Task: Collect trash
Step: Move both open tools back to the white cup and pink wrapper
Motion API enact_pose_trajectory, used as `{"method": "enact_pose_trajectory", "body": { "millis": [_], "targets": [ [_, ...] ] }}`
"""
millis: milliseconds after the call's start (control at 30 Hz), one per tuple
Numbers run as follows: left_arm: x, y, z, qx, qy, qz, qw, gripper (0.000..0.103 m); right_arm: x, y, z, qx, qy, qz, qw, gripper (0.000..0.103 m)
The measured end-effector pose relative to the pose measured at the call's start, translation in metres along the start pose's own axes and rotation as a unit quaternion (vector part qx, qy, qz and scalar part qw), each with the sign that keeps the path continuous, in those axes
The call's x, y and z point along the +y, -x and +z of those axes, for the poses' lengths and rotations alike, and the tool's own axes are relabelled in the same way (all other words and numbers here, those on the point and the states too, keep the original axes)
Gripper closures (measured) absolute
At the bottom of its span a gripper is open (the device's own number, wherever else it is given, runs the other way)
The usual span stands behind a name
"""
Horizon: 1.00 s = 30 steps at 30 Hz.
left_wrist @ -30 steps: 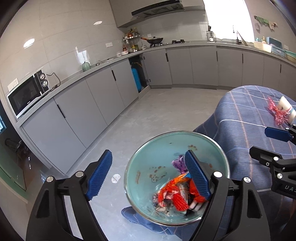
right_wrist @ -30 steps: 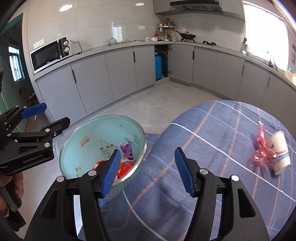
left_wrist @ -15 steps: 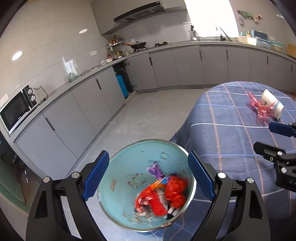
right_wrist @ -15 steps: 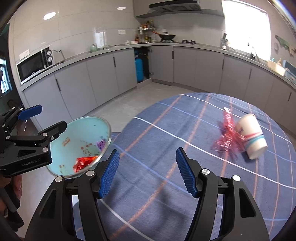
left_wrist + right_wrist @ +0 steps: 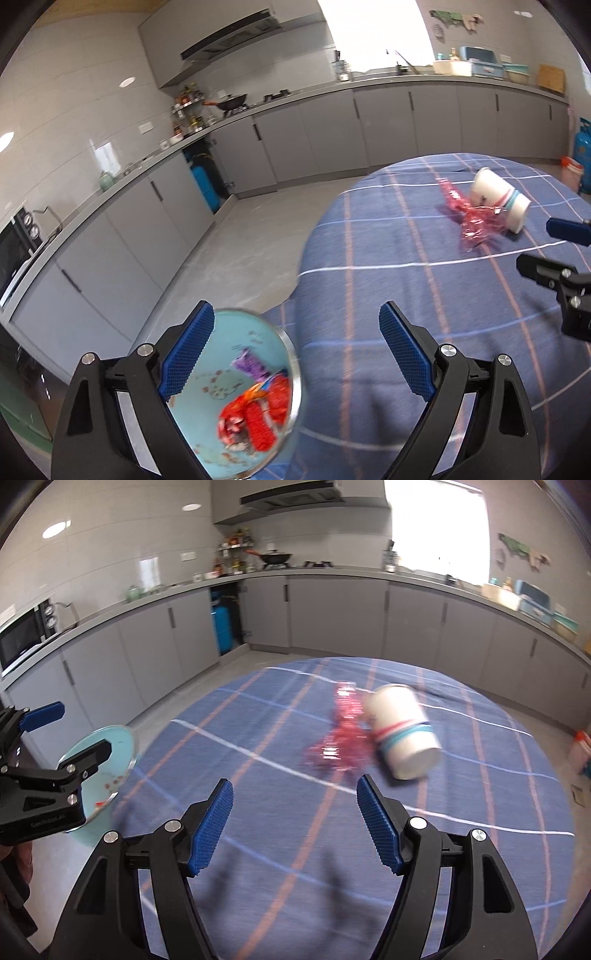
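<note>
The left gripper [image 5: 295, 365] has its fingers spread wide and opening further, with nothing between them; behind its left finger sits the bin [image 5: 236, 402], a round teal container with a metal rim just off the edge of the counter [image 5: 424, 295]. Red and purple wrappers [image 5: 258, 406] lie inside the bin. The right gripper [image 5: 295, 823] points down over the blue plaid cloth covering the counter; its fingers are fairly far apart and opening, and they hold nothing. Ahead of them, near the middle of the counter, a white paper cup [image 5: 402, 731] with red and blue stripes lies on its side, its open mouth facing the camera's right. A crumpled pink wrapper [image 5: 343, 734] lies touching the cup on its left side. In the left view the same cup [image 5: 498, 199] and pink wrapper [image 5: 472, 218] lie well beyond the fingers, close to the right gripper's tip at the frame's right edge. Grey kitchen cabinets [image 5: 332, 616] run along the walls behind.
</note>
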<state>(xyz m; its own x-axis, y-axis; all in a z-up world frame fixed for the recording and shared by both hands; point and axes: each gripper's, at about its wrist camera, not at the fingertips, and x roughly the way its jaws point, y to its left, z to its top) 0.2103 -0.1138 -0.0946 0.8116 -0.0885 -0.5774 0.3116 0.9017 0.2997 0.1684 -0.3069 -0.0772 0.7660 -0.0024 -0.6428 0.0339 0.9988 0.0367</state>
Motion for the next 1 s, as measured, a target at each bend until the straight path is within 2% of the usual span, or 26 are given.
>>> {"method": "enact_pose_trajectory", "body": {
  "millis": [233,433,533,633,1000],
  "targets": [
    [-0.043,-0.013,0.021,-0.013,-0.022,-0.017,0.9995,0.009,-0.057,-0.002,0.004,0.002,-0.027,-0.057,0.998,0.034],
    [-0.07,-0.035,0.042,-0.016,-0.029,-0.026,0.9991,0.006,-0.086,-0.022,0.005,0.019,-0.032,-0.084,0.996,0.034],
    [-0.081,-0.05,0.053,-0.013,-0.031,-0.031,0.999,0.006,-0.094,-0.035,0.008,0.028,-0.03,-0.088,0.995,0.033],
    [-0.089,-0.066,0.064,-0.009,-0.032,-0.039,0.9987,0.006,-0.1,-0.046,0.011,0.033,-0.03,-0.09,0.995,0.025],
    [-0.107,-0.108,0.081,0.01,-0.024,-0.055,0.9981,0.006,-0.111,-0.086,0.018,0.068,-0.023,-0.082,0.994,0.025]
  ]
}}
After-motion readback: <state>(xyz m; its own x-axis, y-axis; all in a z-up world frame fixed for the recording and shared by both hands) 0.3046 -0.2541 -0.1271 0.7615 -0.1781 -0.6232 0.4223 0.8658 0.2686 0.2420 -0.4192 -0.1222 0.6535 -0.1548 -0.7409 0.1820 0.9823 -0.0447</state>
